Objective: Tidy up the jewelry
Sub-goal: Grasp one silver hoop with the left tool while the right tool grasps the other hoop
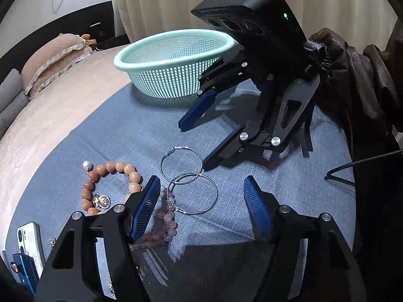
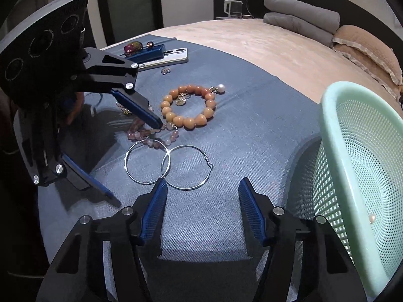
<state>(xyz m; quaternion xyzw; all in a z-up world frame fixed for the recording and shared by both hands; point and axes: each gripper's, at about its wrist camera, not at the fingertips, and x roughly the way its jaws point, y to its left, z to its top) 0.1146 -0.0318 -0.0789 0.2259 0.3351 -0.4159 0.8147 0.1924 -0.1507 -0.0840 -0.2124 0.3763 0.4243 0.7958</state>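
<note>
Hoop earrings [image 2: 167,167]: thin, silver, overlapping.

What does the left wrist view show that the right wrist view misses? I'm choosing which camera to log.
Only the left wrist view: the cream curtain and the dark leather sleeve behind the right gripper.

Only the right wrist view: folded grey blankets, a small pearl-like bead inside the basket, and the left gripper, whole.

Both: the mint-green mesh plastic basket, two silver hoop earrings, orange bead bracelet, pink bead bracelet, white phone, blue cloth.
</note>
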